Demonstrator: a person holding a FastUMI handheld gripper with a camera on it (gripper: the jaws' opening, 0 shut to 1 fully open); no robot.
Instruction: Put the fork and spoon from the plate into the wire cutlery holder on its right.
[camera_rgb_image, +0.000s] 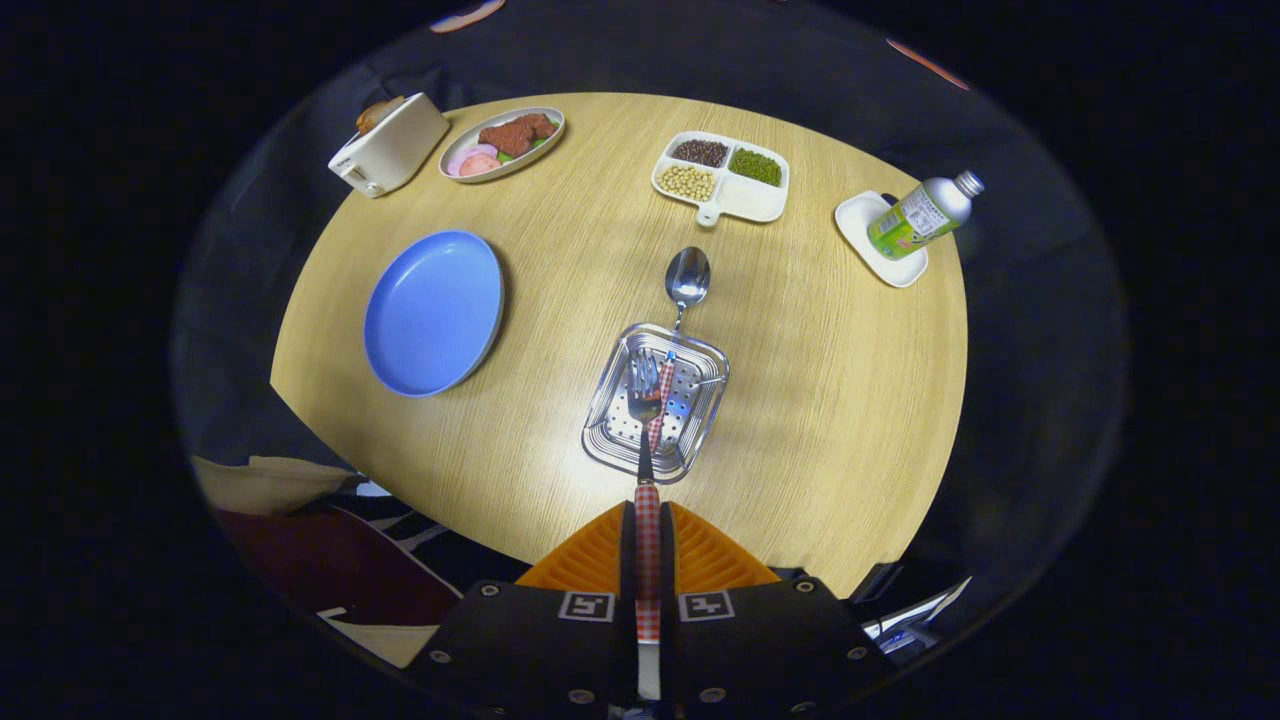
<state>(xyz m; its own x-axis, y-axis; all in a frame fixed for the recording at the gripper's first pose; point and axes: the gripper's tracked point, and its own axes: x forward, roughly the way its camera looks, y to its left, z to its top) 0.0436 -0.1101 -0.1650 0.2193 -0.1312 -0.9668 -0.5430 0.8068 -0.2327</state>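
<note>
1. Right now the gripper (648, 535) hangs above the round wooden tabletop (820, 400), its jaws pressed together on the red-and-white checked handle of a fork (646, 470).
2. That fork runs straight ahead from between the fingers, with its tines over the inside of the wire cutlery holder (656, 400).
3. Standing just beyond the fingers near the middle of the tabletop, the holder is a shiny square metal basket with a perforated bottom.
4. Already in the holder is the spoon (686, 285): its checked handle lies down inside the basket, while its bowl sticks out over the far rim and above the wood.
5. Left of the holder and apart from it sits the blue plate (433, 312), with nothing on it.
6. Along the far side of the tabletop, from left to right, are a white toaster (390, 146) with bread in its slot, an oval dish of meat and sliced food (502, 144), and a white divided tray of beans (721, 176).
7. Further right, a small white square dish (872, 240) carries a metal bottle (922, 214) with a green label, lying tilted on it.
</note>
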